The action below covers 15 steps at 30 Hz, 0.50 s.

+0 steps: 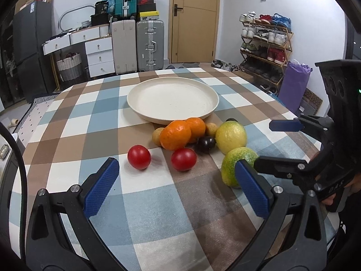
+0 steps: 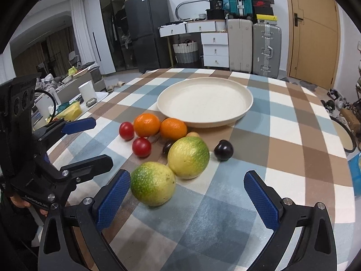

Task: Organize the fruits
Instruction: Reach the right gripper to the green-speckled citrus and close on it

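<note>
two open claws by the fruit

we hold our left claw (image 1: 178,180) wide open over the checked worktop (image 1: 146,203). nothing is in it. two red tomatoes (image 1: 139,157) sit just past its tips. our right claw (image 2: 187,192) is wide open too. its left pad sits right beside a green and yellow fruit (image 2: 153,183); we cannot tell if they touch. the oranges (image 2: 146,124) lie near the empty plate (image 2: 247,103).
</note>
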Each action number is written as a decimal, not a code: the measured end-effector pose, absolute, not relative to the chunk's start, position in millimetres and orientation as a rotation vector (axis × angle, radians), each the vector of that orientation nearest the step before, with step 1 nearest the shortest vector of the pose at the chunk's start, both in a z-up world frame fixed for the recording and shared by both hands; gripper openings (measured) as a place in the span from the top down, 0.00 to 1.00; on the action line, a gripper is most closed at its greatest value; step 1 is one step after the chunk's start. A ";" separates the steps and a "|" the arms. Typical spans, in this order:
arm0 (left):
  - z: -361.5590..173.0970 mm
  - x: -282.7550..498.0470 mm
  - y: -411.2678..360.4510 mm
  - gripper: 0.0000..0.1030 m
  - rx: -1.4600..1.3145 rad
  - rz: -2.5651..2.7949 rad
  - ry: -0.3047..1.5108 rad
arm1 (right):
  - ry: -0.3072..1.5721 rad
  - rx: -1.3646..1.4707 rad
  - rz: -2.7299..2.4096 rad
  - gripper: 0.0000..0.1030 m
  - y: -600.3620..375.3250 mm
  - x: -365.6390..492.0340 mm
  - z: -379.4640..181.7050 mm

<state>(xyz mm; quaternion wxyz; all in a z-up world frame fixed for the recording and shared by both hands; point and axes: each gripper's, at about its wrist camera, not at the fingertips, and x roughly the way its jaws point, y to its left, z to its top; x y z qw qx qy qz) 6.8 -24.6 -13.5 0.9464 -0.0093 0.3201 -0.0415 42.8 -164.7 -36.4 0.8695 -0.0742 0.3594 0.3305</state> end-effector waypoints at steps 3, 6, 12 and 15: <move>-13.5 8.1 -17.1 0.01 -0.033 -0.070 0.657 | 0.778 -0.160 0.720 0.05 -159.5 41.3 -38.4; -14.7 9.7 -10.8 0.01 -0.035 -0.051 0.674 | 0.821 -0.158 0.766 0.08 -151.9 39.0 -42.9; -17.5 13.7 -2.8 0.01 -0.048 -0.034 0.698 | 0.879 -0.141 0.809 0.25 -139.5 40.7 -53.9; -18.8 15.6 -1.3 0.01 -0.047 -0.026 0.705 | 0.883 -0.147 0.816 0.29 -134.3 39.5 -55.4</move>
